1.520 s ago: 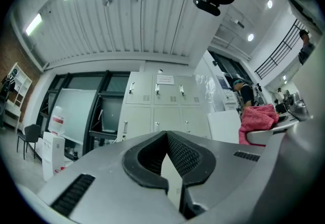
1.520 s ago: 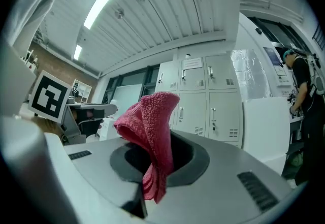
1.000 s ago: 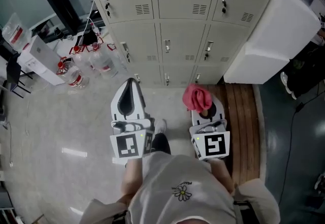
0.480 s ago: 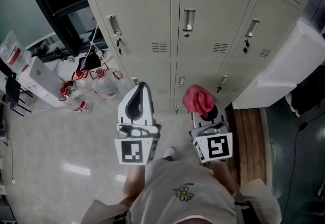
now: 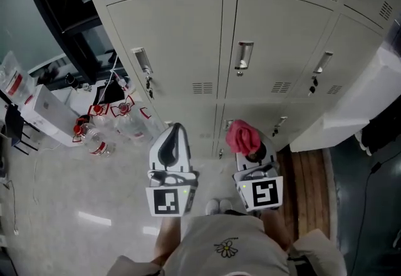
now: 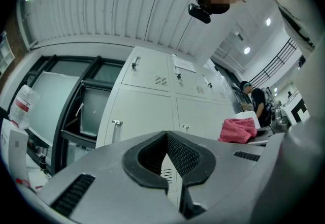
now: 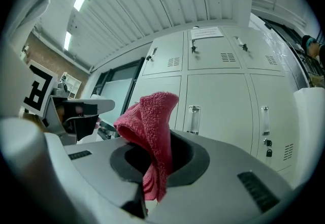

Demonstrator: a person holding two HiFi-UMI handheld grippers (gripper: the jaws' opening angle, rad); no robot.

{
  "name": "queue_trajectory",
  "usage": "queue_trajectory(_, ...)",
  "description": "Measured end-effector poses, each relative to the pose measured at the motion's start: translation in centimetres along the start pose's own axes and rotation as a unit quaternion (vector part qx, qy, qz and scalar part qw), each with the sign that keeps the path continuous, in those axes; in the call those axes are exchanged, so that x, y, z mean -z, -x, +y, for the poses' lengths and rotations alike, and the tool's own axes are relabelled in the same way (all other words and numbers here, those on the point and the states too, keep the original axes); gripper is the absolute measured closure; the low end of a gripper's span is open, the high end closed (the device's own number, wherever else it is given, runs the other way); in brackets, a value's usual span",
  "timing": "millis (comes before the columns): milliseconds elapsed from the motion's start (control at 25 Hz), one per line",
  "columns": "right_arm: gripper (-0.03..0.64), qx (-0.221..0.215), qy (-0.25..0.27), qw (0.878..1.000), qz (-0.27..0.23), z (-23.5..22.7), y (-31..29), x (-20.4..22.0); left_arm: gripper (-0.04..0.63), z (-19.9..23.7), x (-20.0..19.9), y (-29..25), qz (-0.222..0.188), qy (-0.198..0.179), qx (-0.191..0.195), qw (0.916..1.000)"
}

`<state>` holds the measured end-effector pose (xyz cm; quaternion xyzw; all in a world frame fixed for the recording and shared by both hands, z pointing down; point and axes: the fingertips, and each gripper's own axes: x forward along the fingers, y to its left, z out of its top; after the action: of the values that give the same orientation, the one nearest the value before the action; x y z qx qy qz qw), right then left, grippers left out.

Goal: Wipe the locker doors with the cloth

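Grey locker doors (image 5: 188,49) with silver handles fill the top of the head view and rise ahead in both gripper views (image 7: 213,96). My right gripper (image 5: 249,146) is shut on a red cloth (image 5: 242,135), which sticks up from its jaws (image 7: 152,131) a short way before the lockers. To its left my left gripper (image 5: 172,140) is shut with nothing in it, its jaws meeting (image 6: 170,167). The cloth (image 6: 237,130) also shows at the right of the left gripper view. Neither gripper touches a door.
Several water bottles (image 5: 100,131) and a white box (image 5: 44,112) stand on the floor at the left. A white cabinet (image 5: 351,106) and a wooden platform (image 5: 307,187) lie at the right. A person (image 6: 256,103) stands far right.
The head view has tilted up, showing higher locker doors. Both grippers have come closer to the lockers and risen, with the cloth still held.
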<state>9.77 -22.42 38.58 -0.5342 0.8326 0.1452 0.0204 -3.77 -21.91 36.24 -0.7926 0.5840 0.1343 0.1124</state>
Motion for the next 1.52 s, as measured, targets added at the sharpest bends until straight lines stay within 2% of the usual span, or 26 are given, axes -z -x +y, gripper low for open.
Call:
queue_trajectory(320, 0.586, -0.01, -0.003, 1.0, -0.008, -1.5, -1.4, 0.2, 0.58, 0.0, -0.2, -1.2, -0.007, -0.009, -0.017, 0.9998)
queue_trajectory(480, 0.586, -0.023, -0.005, 0.999, -0.029, -1.8, -2.3, -1.2, 0.58, 0.6, -0.7, -1.5, -0.011, -0.013, -0.035, 0.9992)
queue_trajectory(600, 0.586, -0.036, 0.005, 0.997, -0.065, -1.9, -3.2, -4.3, 0.58, 1.2, -2.7, -2.4, -0.029, -0.016, -0.043, 0.9985)
queue_trajectory(720, 0.586, -0.047, 0.035, 0.992, -0.108, -2.1, -4.8, -8.4, 0.58, 1.6, -6.3, -3.9, -0.051, -0.031, -0.042, 0.9973)
queue_trajectory(920, 0.586, -0.076, 0.052, 0.976, -0.196, -2.2, -8.1, -16.4, 0.58, 3.1, -13.8, -6.9, -0.104, -0.086, -0.053, 0.9895)
queue_trajectory(1160, 0.586, -0.092, 0.061, 0.958, -0.266, -2.4, -10.3, -23.9, 0.58, 4.5, -20.8, -8.7, -0.156, -0.096, -0.077, 0.98)
queue_trajectory(1280, 0.586, -0.105, 0.051, 0.95, -0.291, -2.8, -10.6, -26.5, 0.58, 5.2, -23.0, -9.0, -0.163, -0.112, -0.097, 0.9755)
queue_trajectory(1520, 0.586, -0.129, 0.052, 0.939, -0.313, -3.7, -10.8, -29.2, 0.58, 4.4, -25.1, -9.3, -0.172, -0.116, -0.106, 0.9723)
